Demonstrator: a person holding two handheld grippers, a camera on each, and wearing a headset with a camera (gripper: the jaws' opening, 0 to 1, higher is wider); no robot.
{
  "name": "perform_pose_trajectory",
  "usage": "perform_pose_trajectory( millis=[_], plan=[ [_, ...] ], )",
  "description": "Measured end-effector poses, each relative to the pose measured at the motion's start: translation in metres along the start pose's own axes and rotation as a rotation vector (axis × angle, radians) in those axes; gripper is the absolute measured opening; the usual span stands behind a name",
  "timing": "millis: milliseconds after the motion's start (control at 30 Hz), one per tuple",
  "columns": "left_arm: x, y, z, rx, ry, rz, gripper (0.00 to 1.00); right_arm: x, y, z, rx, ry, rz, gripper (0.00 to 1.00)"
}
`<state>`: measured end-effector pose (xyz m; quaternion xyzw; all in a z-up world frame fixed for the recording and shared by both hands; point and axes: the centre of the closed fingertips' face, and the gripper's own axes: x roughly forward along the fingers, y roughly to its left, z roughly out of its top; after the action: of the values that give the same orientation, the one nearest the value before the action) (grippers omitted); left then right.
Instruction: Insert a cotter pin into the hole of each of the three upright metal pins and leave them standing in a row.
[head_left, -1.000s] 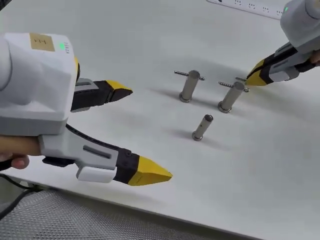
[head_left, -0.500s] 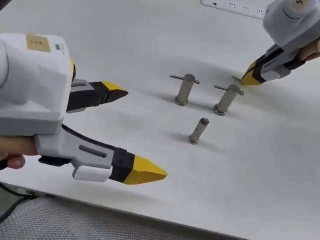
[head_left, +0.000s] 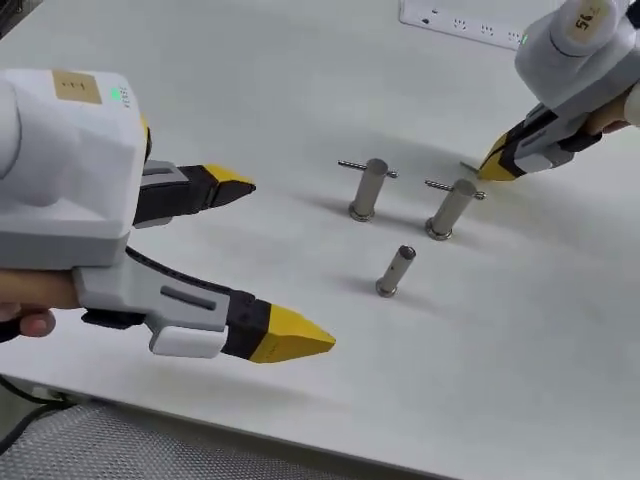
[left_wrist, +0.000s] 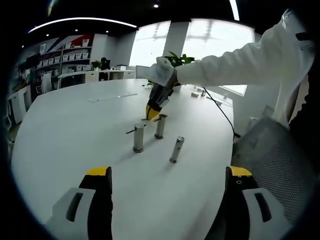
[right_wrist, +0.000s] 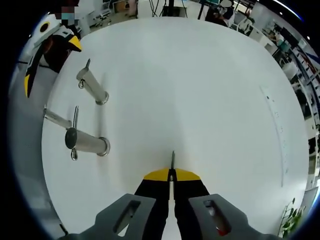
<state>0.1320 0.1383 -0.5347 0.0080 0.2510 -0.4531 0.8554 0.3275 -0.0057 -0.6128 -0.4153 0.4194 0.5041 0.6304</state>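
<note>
Change over the last second is slight. The head view has shifted with the person. The right gripper (head_left: 488, 166) remains just behind the right-hand rear grey metal pin (head_left: 447, 208), its jaws together on a thin loose cotter pin (head_left: 468, 166).

That pin and the left-hand rear grey metal pin (head_left: 367, 190) each carry a cotter pin. The front grey metal pin (head_left: 395, 270) stands bare on the white workbench (head_left: 300, 80), out of line with them.

Judgement: the third insertion is not begun.

The right gripper view confirms the clamp, with the cotter pin projecting from closed tips. The head view shows the bare pin's hole. The left gripper (head_left: 280, 262) hangs wide apart, holding nothing.
</note>
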Motion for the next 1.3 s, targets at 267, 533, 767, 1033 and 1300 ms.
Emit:
perform_pose_trajectory(
  millis=[267,533,767,1033,1300],
  plan=[
    [-0.013,0.003,0.011,-0.038,-0.072,0.012,0.91,-0.015,0.010,0.008,-0.061,-0.024,0.002,0.00],
    [-0.017,0.005,0.016,-0.043,-0.090,0.018,0.88,-0.033,0.021,0.014,-0.086,-0.072,-0.026,0.00],
    [-0.022,0.013,0.020,-0.044,-0.108,0.018,0.87,-0.057,0.039,0.019,-0.111,-0.166,-0.069,0.00],
    [-0.015,0.018,0.025,-0.104,-0.118,0.011,0.74,-0.082,0.059,0.023,-0.158,-0.253,-0.152,0.00],
    [-0.009,0.016,0.036,-0.163,-0.135,-0.010,0.63,-0.116,0.083,0.056,-0.194,-0.433,-0.268,0.00]
  ],
)
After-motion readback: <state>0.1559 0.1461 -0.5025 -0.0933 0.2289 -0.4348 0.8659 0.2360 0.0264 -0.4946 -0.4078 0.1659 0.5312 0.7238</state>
